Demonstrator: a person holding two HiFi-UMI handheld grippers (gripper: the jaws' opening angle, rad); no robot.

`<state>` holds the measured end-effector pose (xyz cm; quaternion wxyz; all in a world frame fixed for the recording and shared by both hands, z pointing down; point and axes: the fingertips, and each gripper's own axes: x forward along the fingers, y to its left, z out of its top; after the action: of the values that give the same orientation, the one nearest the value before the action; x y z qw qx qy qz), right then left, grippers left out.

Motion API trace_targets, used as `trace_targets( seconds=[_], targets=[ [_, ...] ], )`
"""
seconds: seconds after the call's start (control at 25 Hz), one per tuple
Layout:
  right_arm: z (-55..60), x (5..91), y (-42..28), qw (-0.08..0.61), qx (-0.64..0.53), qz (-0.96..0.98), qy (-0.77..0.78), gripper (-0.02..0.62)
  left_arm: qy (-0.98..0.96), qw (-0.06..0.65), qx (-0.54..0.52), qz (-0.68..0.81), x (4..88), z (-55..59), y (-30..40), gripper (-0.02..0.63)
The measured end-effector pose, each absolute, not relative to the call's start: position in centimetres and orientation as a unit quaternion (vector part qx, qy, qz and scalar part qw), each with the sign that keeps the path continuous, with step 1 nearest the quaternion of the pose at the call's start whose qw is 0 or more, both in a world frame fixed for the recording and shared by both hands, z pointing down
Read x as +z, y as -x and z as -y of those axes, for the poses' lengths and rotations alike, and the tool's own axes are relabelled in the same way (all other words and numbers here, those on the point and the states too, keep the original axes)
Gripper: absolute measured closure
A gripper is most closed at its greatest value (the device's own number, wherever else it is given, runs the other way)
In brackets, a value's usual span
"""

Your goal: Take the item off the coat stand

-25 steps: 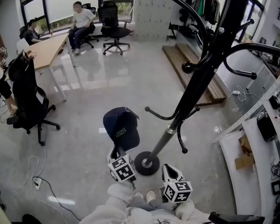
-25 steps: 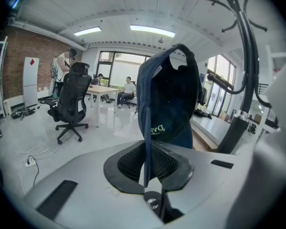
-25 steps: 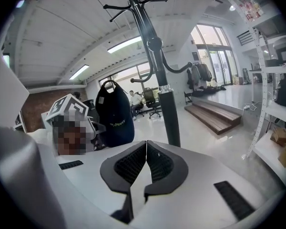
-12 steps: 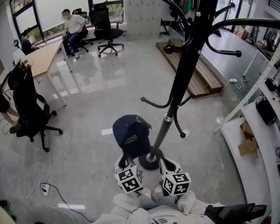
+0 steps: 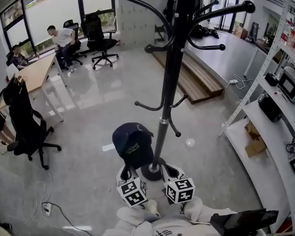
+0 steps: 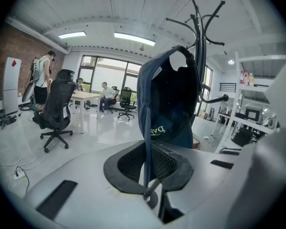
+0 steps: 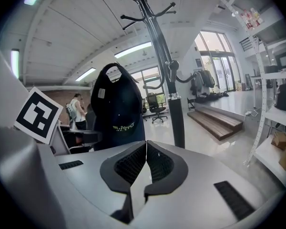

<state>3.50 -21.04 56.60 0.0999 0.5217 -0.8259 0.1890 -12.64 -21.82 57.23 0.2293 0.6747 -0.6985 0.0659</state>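
A dark navy cap (image 5: pixel 132 144) with light lettering hangs off the coat stand, held up by its brim edge in my left gripper (image 5: pixel 126 170), which is shut on it. In the left gripper view the cap (image 6: pixel 169 104) fills the middle, its fabric pinched between the black pads (image 6: pixel 133 163). The black coat stand (image 5: pixel 169 82) rises just right of the cap, its round base (image 5: pixel 152 171) on the floor between my two grippers. My right gripper (image 5: pixel 168 170) sits by the base, shut with nothing in it; its view shows the cap (image 7: pixel 115 111) to the left and the pole (image 7: pixel 174 113) ahead.
A white shelf unit (image 5: pixel 270 117) with boxes and devices stands at the right. A black office chair (image 5: pixel 24 122) and a wooden desk (image 5: pixel 37 70) are at the left, with seated people (image 5: pixel 61 38) beyond. A low wooden platform (image 5: pixel 196 85) lies behind the stand. Cables (image 5: pixel 44 208) trail on the floor.
The head view has swung so the stand now looks upright. The cap, still held by my left gripper, has come nearer the pole, and both grippers have drawn together by the base.
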Motion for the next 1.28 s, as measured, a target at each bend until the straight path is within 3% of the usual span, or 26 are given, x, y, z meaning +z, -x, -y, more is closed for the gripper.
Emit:
trace_targets(
  seconds=[0.8,1.28],
  targets=[
    [6.4,56.3,-8.1,0.067,0.206,0.807,-0.550,0.581,-0.700,0.212,0.076,0.677,55.7,7.8,8.0,0.588],
    [5.3,54.3,-7.5,0.058,0.185,0.806,-0.559,0.581,-0.724,0.177,0.073,0.662,52.8,6.3,7.5,0.588]
  ],
)
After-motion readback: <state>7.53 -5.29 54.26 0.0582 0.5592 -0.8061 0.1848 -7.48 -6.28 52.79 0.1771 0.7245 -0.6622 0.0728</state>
